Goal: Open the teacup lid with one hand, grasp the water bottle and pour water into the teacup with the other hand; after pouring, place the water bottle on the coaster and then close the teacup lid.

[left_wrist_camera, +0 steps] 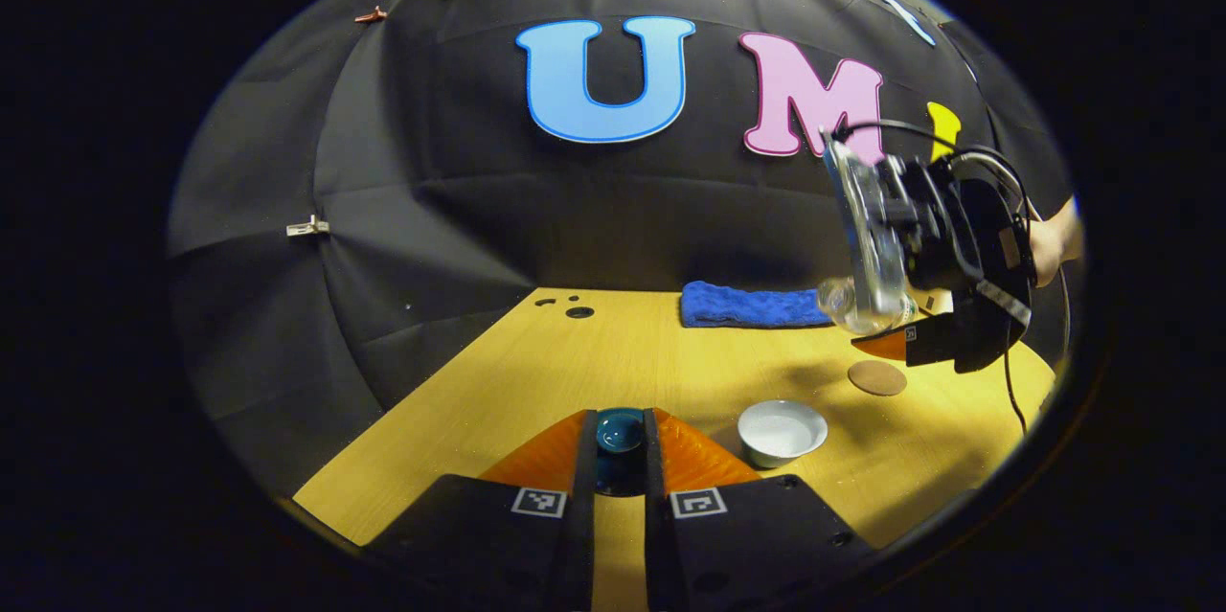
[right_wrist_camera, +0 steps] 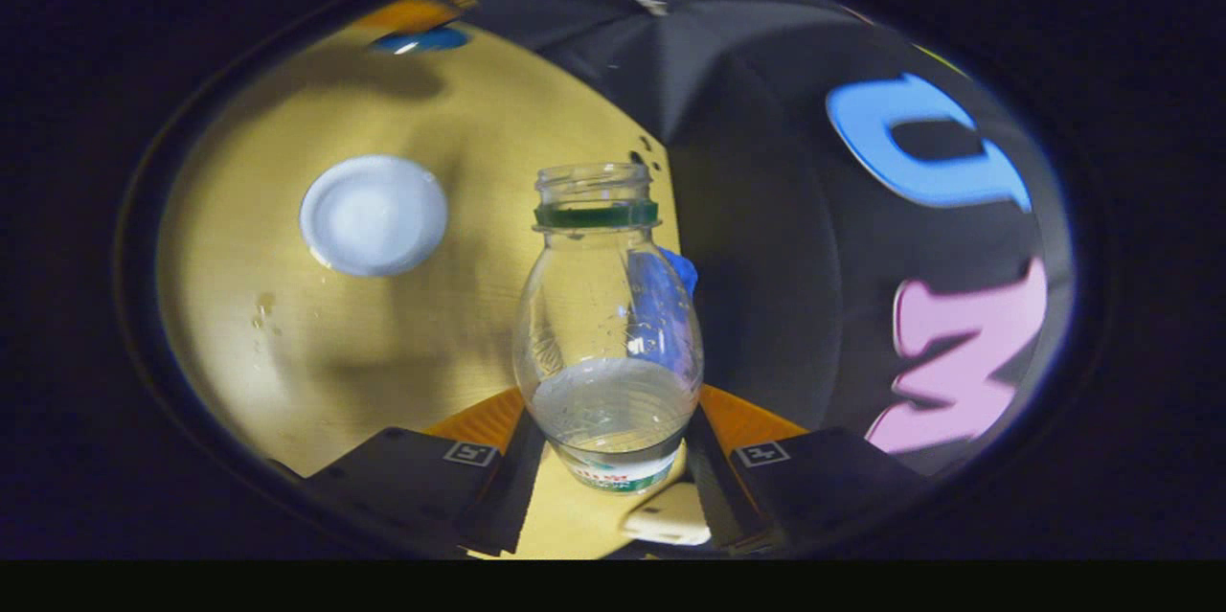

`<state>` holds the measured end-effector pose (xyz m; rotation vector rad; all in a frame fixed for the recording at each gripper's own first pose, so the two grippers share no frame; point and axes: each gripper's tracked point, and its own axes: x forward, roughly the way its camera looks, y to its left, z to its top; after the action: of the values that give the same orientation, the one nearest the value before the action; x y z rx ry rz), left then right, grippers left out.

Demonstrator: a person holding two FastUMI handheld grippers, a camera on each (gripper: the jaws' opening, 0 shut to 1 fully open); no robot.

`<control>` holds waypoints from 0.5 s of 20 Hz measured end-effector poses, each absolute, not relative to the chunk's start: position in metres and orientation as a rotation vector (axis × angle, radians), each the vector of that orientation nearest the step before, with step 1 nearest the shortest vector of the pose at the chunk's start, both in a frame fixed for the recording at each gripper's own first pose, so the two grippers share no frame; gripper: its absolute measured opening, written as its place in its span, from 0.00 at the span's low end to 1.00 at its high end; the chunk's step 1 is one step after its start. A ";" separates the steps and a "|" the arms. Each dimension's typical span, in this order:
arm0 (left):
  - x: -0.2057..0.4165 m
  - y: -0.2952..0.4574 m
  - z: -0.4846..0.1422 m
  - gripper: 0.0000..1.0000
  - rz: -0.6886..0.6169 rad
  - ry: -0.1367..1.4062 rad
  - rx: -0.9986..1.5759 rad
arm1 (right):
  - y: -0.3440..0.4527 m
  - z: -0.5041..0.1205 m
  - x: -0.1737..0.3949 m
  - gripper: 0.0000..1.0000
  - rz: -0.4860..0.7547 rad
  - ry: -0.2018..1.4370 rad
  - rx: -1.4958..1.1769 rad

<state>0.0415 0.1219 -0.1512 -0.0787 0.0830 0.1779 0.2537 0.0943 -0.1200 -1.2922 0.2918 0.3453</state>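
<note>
Right now I am holding the left claw (left_wrist_camera: 620, 459) low over the wooden worktop (left_wrist_camera: 536, 382), its two fingers clenched on the dark teal teacup lid (left_wrist_camera: 620, 430), which is sitting between the fingertips, clear of the cup. Just to the right of those fingers, in the left gripper view, the white teacup (left_wrist_camera: 782, 431) is standing uncovered on the worktop, and a round brown coaster (left_wrist_camera: 876, 377) is lying a little farther back and to the right, apart from the cup. A folded blue towel (left_wrist_camera: 752, 306) is lying along the far edge of the worktop against the booth wall. Higher up on the right of that view I am seeing the right claw (left_wrist_camera: 886, 315) lifted well above the worktop, a hand (left_wrist_camera: 1049, 246) gripping it from behind, with the clear water bottle (left_wrist_camera: 862, 248) held between its fingers, mouth angled downward. In the right gripper view, the right claw (right_wrist_camera: 608, 459) is grasping the water bottle (right_wrist_camera: 608, 344) by its lower body, both fingers pressing its sides; the bottle is uncapped, a green ring is circling its neck, and some water is sitting in the part nearest the claw. Beyond the bottle, to the left, the teacup (right_wrist_camera: 374, 215) is showing as a white disc from above, and a few water drops (right_wrist_camera: 261, 310) are lying on the worktop (right_wrist_camera: 460, 143) beside it.
</note>
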 end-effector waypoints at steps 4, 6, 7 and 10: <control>0.053 0.095 -0.149 0.29 0.138 0.092 -0.071 | 0.078 -0.136 0.267 0.74 0.294 0.412 -0.923; 0.059 0.082 -0.144 0.25 0.117 0.086 -0.057 | 0.077 -0.142 0.270 0.75 0.292 0.431 -0.755; 0.063 0.076 -0.142 0.25 0.110 0.077 -0.056 | 0.076 -0.146 0.272 0.75 0.303 0.429 -0.677; 0.078 0.064 -0.133 0.29 0.102 0.053 -0.049 | 0.076 -0.155 0.278 0.75 0.285 0.416 -0.435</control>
<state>0.0784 0.0638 -0.1335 -0.0487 0.0534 0.1017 0.2780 0.0759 -0.1553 -0.4353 0.4164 0.2846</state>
